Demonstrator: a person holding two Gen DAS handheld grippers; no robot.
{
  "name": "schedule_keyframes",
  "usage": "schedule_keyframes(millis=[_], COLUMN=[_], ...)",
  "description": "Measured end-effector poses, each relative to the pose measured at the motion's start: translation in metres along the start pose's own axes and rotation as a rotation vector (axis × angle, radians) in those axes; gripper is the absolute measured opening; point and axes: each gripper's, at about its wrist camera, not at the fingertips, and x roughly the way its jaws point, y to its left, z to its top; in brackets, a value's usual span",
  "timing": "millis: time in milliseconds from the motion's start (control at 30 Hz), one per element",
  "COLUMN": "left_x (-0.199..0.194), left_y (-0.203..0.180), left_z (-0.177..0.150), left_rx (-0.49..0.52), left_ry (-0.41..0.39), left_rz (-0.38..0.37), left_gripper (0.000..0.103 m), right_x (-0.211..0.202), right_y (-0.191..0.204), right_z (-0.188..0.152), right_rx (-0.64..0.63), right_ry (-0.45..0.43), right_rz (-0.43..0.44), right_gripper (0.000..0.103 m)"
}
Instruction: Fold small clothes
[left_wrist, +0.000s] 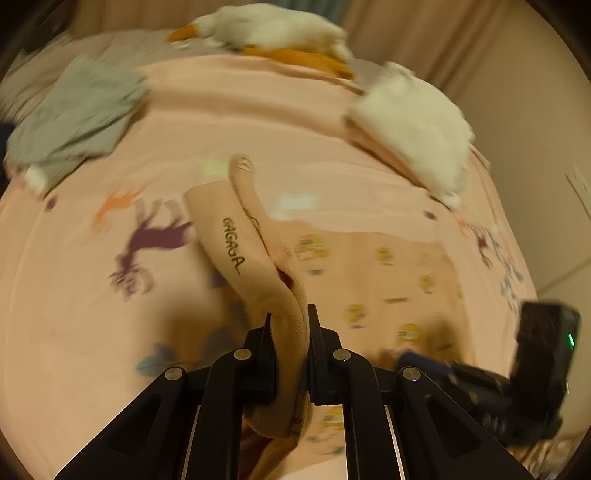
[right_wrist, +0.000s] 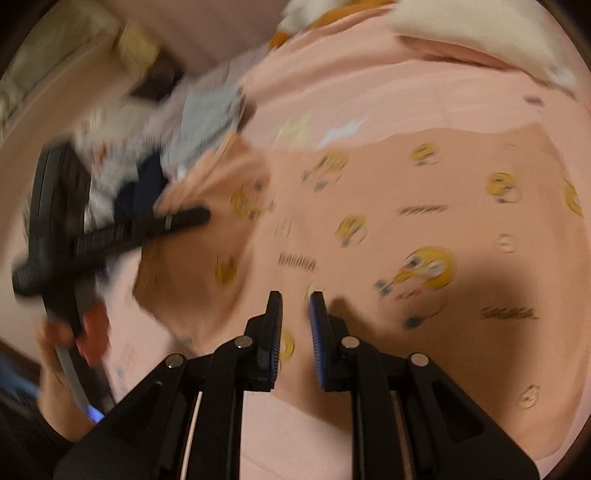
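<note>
A small peach garment printed with yellow faces lies flat on the pink bed sheet. My left gripper is shut on a lifted fold of it, a sleeve marked "GAGAGA" that rises away from the jaws. In the right wrist view the same garment spreads ahead, with the left gripper holding its left edge. My right gripper is open and empty, just above the garment's near edge.
A grey garment lies at the far left, with a pile of clothes around it. White fluffy items and a white-and-orange plush lie at the back. The right gripper's body shows at the lower right.
</note>
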Motion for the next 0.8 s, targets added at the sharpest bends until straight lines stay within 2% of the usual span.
schedule_keyframes(millis=[100, 200, 267, 333, 433, 600, 800], left_x=[0.011, 0.031, 0.051, 0.067, 0.068, 0.038, 0.017], left_y=[-0.035, -0.061, -0.070, -0.074, -0.074, -0.056, -0.007], left_z=[0.003, 0.000, -0.004, -0.008, -0.014, -0.023, -0.039], left_rx=[0.080, 0.129, 0.114, 0.078, 0.069, 0.085, 0.021], left_ry=[0.009, 0.039, 0.099, 0.169, 0.205, 0.144, 0.131], left_rz=[0.023, 0.033, 0.006, -0.060, -0.132, -0.111, -0.045], left_gripper=[0.009, 0.009, 0.016, 0.021, 0.022, 0.022, 0.022], right_x=[-0.010, -0.016, -0.018, -0.022, -0.023, -0.024, 0.010], right_y=[-0.027, -0.053, -0.072, -0.085, -0.095, -0.081, -0.055], right_z=[0.009, 0.011, 0.011, 0.004, -0.004, 0.002, 0.034], right_rx=[0.125, 0.257, 0.361, 0.437, 0.506, 0.439, 0.271], right_ry=[-0.054, -0.095, -0.128, -0.138, -0.131, -0.093, -0.020], right_rz=[0.063, 0.150, 0.204, 0.246, 0.293, 0.259, 0.080], right_gripper=[0.020, 0.040, 0.054, 0.058, 0.059, 0.066, 0.066])
